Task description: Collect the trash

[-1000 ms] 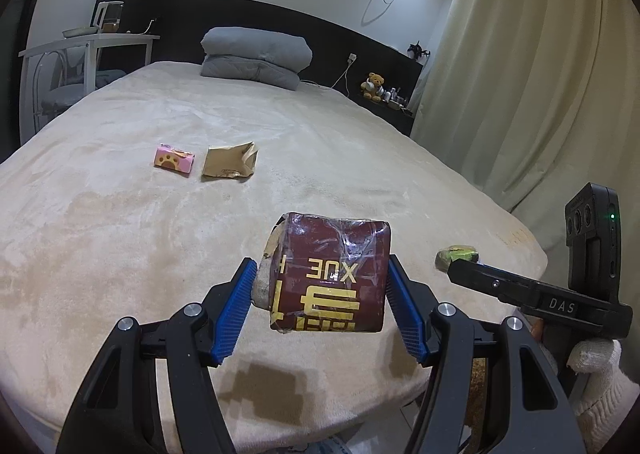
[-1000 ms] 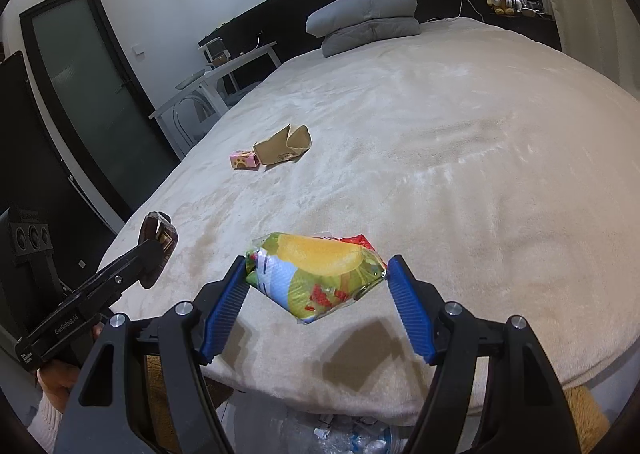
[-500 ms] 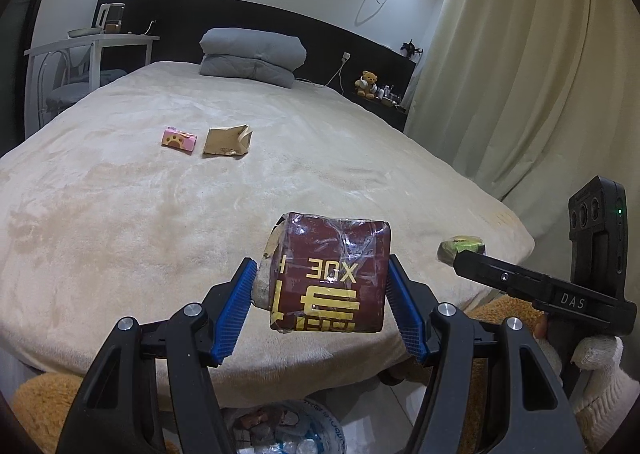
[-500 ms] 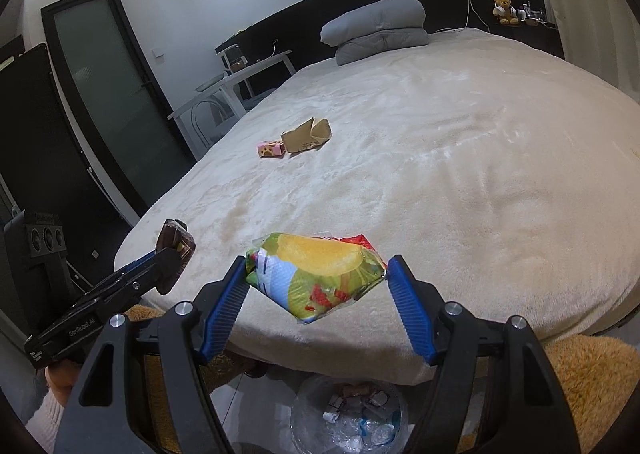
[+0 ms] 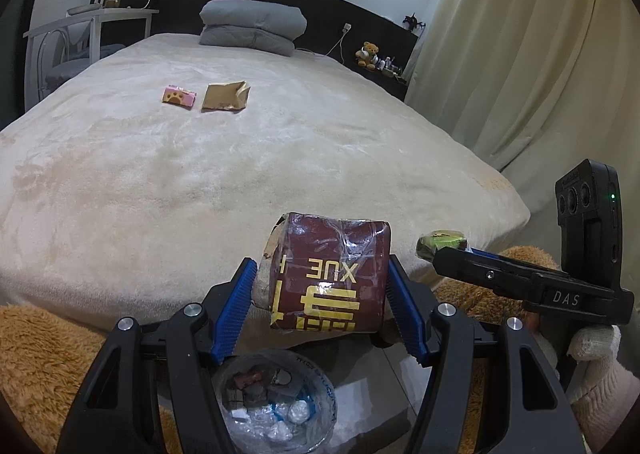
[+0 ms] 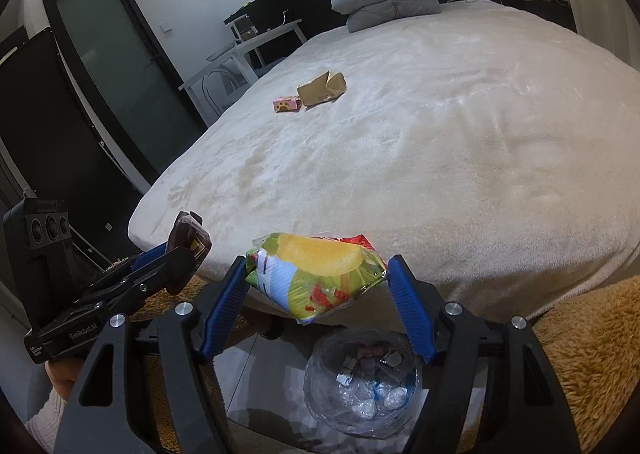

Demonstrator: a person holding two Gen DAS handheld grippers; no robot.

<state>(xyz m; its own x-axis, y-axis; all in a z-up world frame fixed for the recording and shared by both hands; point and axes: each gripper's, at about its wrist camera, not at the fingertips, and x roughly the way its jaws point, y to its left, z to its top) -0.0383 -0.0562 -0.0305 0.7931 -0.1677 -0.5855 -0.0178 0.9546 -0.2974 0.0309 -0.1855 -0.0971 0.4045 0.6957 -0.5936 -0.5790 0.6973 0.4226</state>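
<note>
My left gripper (image 5: 320, 286) is shut on a dark red box (image 5: 330, 274) wrapped in clear film with yellow lettering. A yellow-green snack bag (image 6: 316, 274) is pinched between the blue pads of my right gripper (image 6: 318, 286). Both hang past the foot of the bed, above a clear-lined trash bin (image 5: 276, 402) (image 6: 362, 386) on the floor that holds several scraps. Each gripper shows in the other's view: the right gripper (image 5: 440, 250) with its bag, the left gripper (image 6: 188, 250) with its box. A pink paw-print packet (image 5: 179, 96) (image 6: 286, 104) and a torn brown paper bag (image 5: 225, 96) (image 6: 322, 89) lie on the bed.
A beige-blanketed bed (image 5: 200, 173) fills the view, with grey pillows (image 5: 252, 25) at its head. A brown shaggy rug (image 6: 580, 354) surrounds the bin. A white desk (image 5: 88, 21) stands left, curtains (image 5: 520, 53) right, a dark door (image 6: 120, 65) beside the bed.
Both grippers have drawn back off the foot of the bed and tipped down with their loads still held. The trash bin and rug have come into view beneath them.
</note>
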